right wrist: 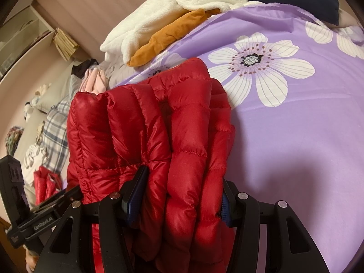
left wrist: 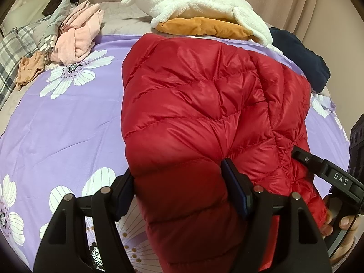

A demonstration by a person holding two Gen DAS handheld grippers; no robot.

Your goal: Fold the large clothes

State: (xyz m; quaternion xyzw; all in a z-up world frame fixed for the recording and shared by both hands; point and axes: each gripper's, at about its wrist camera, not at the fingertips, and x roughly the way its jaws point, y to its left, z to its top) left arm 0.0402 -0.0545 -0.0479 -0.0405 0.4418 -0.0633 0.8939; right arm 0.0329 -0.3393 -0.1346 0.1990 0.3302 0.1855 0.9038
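A red quilted puffer jacket (left wrist: 193,104) lies folded lengthwise on the purple flowered bed cover (left wrist: 68,122). My left gripper (left wrist: 179,188) is shut on the jacket's near end, its pads pressing into the thick padding from both sides. In the right wrist view the same jacket (right wrist: 159,125) bulges up between the fingers of my right gripper (right wrist: 179,195), which is shut on a bunched fold of it. The right gripper's black body (left wrist: 329,175) and a hand (left wrist: 341,225) show at the jacket's right edge in the left wrist view.
A white fleece (left wrist: 195,2) rests on an orange garment (left wrist: 204,27) at the far side, beside a dark navy garment (left wrist: 300,56). Pink clothes (left wrist: 77,34), grey ones and a plaid pillow (left wrist: 11,52) lie far left. Curtains hang behind the bed.
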